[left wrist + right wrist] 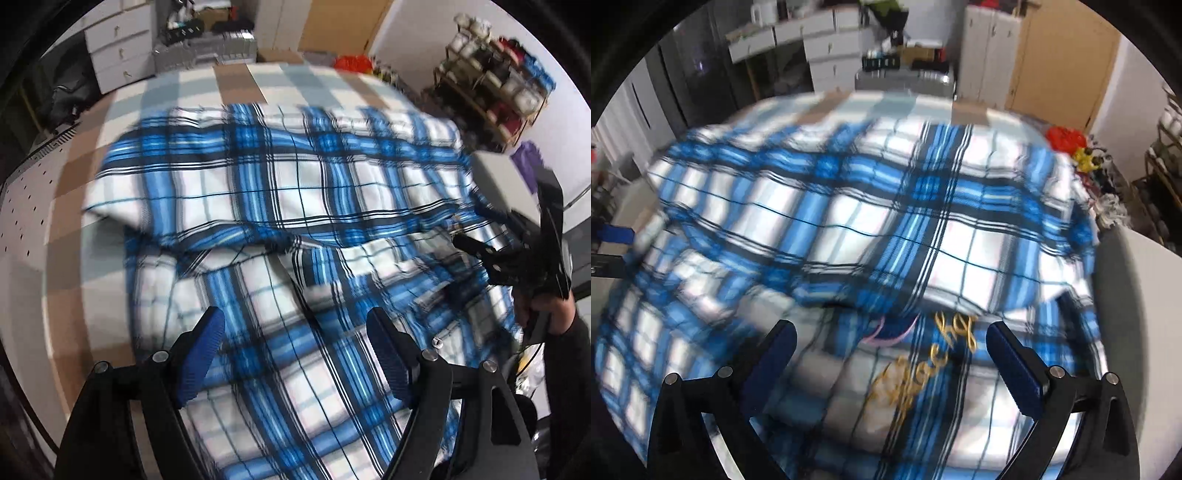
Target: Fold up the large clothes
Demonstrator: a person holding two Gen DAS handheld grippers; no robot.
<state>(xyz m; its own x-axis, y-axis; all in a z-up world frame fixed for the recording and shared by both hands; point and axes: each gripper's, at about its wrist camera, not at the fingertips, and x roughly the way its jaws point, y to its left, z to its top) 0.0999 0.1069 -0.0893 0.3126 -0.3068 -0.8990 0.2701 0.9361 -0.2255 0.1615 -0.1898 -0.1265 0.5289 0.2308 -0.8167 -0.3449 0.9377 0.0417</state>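
The left gripper point(295, 354) fills the bottom of its frame, its blue pads point(201, 354) spread wide with nothing between them; only the shirt point(295, 192) lies beneath. The right gripper point(890, 369) sits likewise at the bottom of the right-wrist frame, jaws wide apart and holding nothing, above gold lettering point(923, 365) on the cloth.

The blue-and-white plaid shirt lies crumpled across the middle of both frames on a checked table point(236, 81), one layer folded over another.

In the left-wrist view the right gripper shows at the right edge, held by a hand point(554, 310) in a dark sleeve. A rack point(495, 81) in the upper right holds blurred white, red and dark items. White drawers point(118, 55) stand shut at upper left. A red object point(1065, 138) sits at the right of the right-wrist view.
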